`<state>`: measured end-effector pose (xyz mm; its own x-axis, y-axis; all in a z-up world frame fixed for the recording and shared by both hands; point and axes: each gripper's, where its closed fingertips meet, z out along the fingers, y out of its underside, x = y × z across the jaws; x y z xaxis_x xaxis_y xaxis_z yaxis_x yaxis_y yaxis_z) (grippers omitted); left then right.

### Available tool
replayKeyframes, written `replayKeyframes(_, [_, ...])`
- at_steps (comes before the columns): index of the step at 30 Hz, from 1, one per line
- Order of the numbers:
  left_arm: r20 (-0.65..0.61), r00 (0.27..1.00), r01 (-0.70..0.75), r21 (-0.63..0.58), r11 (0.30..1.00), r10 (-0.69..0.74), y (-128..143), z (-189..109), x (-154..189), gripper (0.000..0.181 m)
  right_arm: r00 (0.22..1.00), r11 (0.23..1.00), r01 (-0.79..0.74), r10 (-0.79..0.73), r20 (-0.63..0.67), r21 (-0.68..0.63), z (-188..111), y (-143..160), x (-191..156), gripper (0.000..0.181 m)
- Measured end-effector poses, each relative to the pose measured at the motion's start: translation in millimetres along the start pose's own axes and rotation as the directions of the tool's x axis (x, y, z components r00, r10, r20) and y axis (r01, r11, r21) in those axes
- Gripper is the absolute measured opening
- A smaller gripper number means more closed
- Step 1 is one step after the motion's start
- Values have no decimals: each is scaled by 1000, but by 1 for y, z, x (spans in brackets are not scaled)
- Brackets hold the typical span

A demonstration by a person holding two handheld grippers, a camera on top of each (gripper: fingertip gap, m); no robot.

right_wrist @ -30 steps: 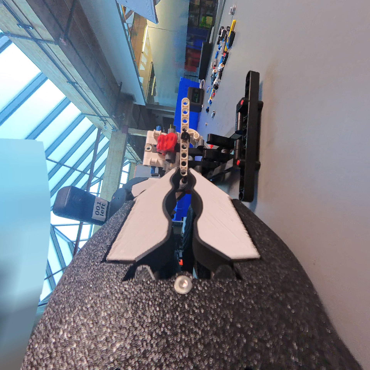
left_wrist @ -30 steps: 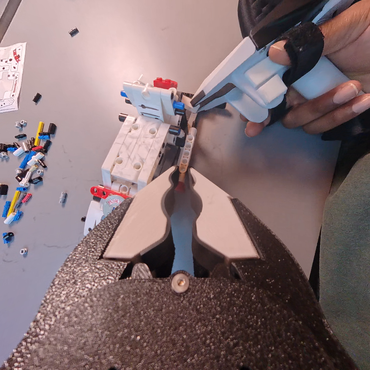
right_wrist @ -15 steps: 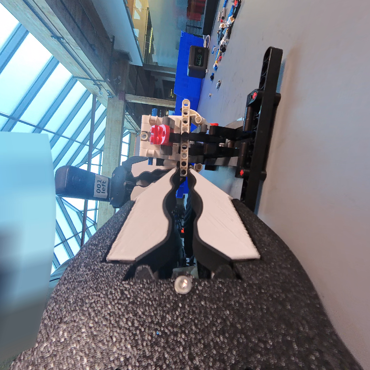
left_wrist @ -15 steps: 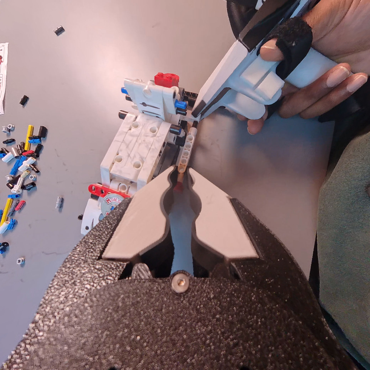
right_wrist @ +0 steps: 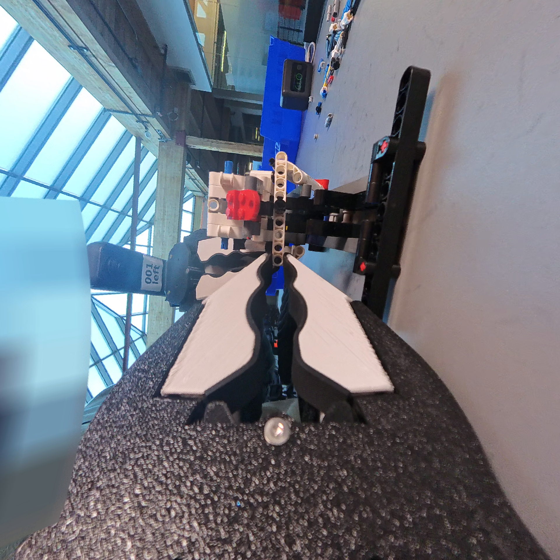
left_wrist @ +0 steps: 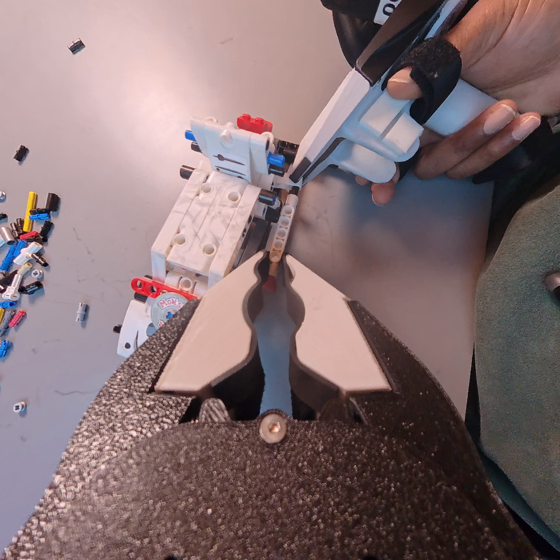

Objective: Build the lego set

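Since 1 s ago, the right gripper has slid closer along the white perforated beam, and the model sits squarer in its view. Left wrist view: the left gripper (left_wrist: pixel 274 260) pinches the near end of the white perforated beam (left_wrist: pixel 283 225), which runs along the side of the white vehicle model (left_wrist: pixel 209 224) lying on the grey table (left_wrist: pixel 121 91); the right gripper (left_wrist: pixel 295 178), held by a hand (left_wrist: pixel 485 91), meets the beam's far end with its fingers nearly together. Loose parts (left_wrist: pixel 24 242) lie well apart at the left. Right wrist view: the right gripper (right_wrist: pixel 277 260) nips the end of the beam (right_wrist: pixel 279 209), beyond which a red brick (right_wrist: pixel 242 204) and a black frame (right_wrist: pixel 394 188) show. Judgement: the model is light and stiff, but its pinned joints may separate; the beam is thin and smooth, so it is best held flat across its ends, not by the protruding pins.
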<state>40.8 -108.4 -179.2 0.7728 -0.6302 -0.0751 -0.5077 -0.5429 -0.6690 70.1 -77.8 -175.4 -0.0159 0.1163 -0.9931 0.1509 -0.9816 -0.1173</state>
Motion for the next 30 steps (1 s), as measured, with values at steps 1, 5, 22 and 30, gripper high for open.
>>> replayKeyframes(1, [1, 1000, 7, 3, 1000, -7, 0, 0, 0, 6, 1000, 1000, -9, 9, 0, 8, 0, 0, 0, 6])
replayKeyframes(5, [-8, 1000, 25, 8, 1000, -25, -1, 1, 2, 6, 999, 999, -33, 33, 9, 31, 2, 2, 0, 6])
replayKeyframes(22, [-20, 1000, 16, 16, 1000, -15, -3, 1, 2, 6, 999, 998, -38, 36, 31, 56, 0, -1, -2, 5])
replayKeyframes(30, [-10, 1000, 5, 31, 1000, -5, -5, -1, 1, 9, 999, 998, -30, 29, 24, 50, 0, 1, -2, 6])
